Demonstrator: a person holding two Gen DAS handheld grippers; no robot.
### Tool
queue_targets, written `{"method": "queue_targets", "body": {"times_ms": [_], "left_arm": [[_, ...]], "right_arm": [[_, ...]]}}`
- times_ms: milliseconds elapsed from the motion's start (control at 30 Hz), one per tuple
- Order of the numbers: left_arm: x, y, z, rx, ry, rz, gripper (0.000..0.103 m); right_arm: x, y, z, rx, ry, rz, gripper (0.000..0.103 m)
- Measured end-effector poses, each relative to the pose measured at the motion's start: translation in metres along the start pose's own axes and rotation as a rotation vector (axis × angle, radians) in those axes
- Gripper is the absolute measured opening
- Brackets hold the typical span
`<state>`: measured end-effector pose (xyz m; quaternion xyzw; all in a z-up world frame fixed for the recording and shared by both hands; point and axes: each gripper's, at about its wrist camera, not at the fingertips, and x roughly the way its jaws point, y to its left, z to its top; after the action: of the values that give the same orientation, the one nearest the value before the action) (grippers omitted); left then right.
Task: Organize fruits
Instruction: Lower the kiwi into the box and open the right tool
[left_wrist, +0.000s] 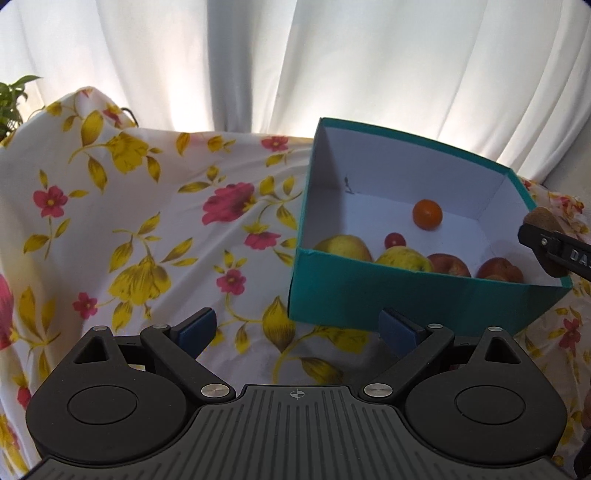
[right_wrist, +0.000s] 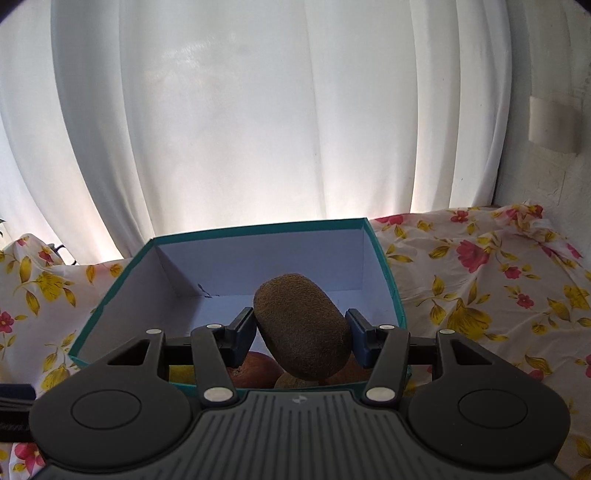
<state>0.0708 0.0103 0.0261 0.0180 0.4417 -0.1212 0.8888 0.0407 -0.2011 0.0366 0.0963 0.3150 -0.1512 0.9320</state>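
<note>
Already boxed (left_wrist: 424, 295): apples, orange (left_wrist: 427, 214); right gripper (right_wrist: 301, 328) clamped a kiwi (right_wrist: 303, 325) above, pending drop; left gripper (left_wrist: 297, 328) gaped wide, empty.

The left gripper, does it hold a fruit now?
No, the left gripper stands open over the floral cloth with nothing between its pads.

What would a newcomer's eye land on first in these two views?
Probably the brown kiwi clamped in the right hand-held gripper, held over the near edge of the teal box. Next, the small orange fruit sitting alone on the box's white floor, against the floral cloth.
</note>
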Motion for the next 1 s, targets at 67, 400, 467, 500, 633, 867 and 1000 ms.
{"method": "queue_targets", "body": {"times_ms": [67,400,467,500,633,867,1000], "left_arm": [[0.002,-0.002,-0.001,0.007,0.013,0.002,0.098],[0.01,-0.006,-0.004,0.033,0.052,0.022,0.098],[0.011,-0.006,-0.006,0.037,0.059,0.024,0.098],[0.012,-0.006,-0.006,0.038,0.064,0.025,0.098],[0.013,-0.006,-0.009,0.036,0.078,0.024,0.098],[0.008,-0.005,-0.014,0.015,0.078,-0.033,0.098],[0.0,-0.009,-0.022,0.022,0.043,-0.059,0.098]], "right_arm": [[0.01,0.0,-0.001,0.003,0.024,-0.001,0.052],[0.031,0.003,-0.008,0.009,0.085,0.008,0.053],[0.033,0.003,-0.009,0.008,0.089,0.007,0.053],[0.034,0.004,-0.009,0.007,0.094,0.006,0.053],[0.037,0.006,-0.009,-0.007,0.102,-0.003,0.053],[0.018,0.006,-0.003,-0.003,0.023,-0.008,0.073],[-0.006,0.001,0.0,0.025,-0.032,-0.009,0.079]]}}
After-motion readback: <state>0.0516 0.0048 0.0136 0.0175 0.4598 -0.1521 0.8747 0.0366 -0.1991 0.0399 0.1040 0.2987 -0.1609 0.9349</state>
